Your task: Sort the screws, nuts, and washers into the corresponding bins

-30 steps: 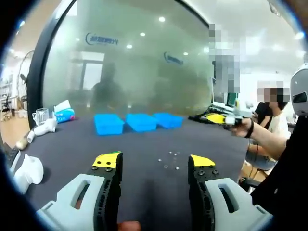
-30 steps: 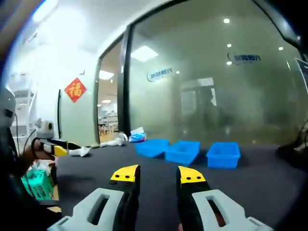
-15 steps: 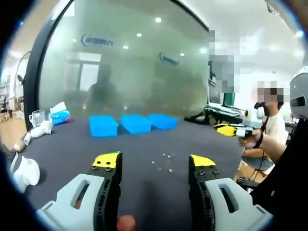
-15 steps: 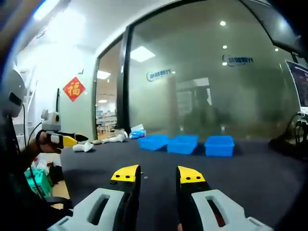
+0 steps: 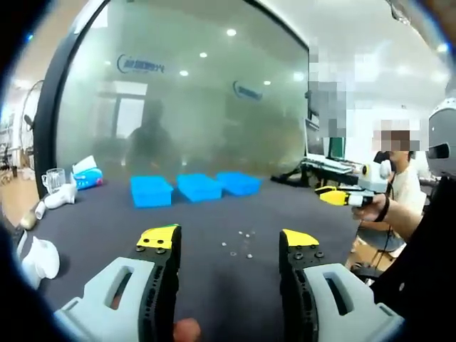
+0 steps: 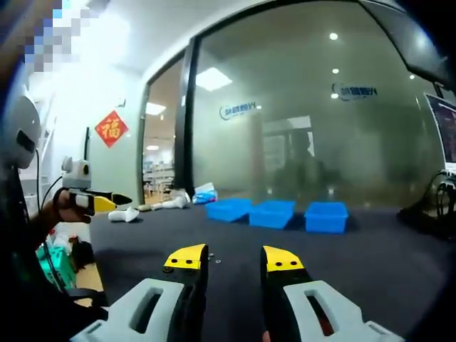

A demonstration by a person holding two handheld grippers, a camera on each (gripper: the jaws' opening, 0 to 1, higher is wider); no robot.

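A dark table (image 5: 100,214) spreads wide before a frosted glass wall (image 5: 185,107), and everything else is placed against that table. At its far side, close to the glass, three blue bins (image 5: 194,187) stand in a row, just beside one another; in the right gripper view the same bins (image 6: 278,213) sit across the table's far half. Along the table's left edge lie a white gripper-like tool (image 5: 39,258), a white object (image 5: 60,196) on its side, a clear mug (image 5: 53,178) and a blue tissue pack (image 5: 91,173).

The left gripper (image 5: 229,242) hangs above the near part of the table with its yellow-tipped jaws spread wide and nothing between them. The right gripper (image 6: 226,259) is raised over the near table too, its jaws apart by a narrower gap, also empty. Off the table's right side in the left gripper view, a hand holds the right gripper (image 5: 349,194) level in the air.

Smallest of all, the loose hardware (image 5: 239,242), a scatter of tiny bright screws, nuts and washers, lies on the middle of the table, nearer than the bins and beyond the left gripper's jaws; the pieces are too small to tell apart.
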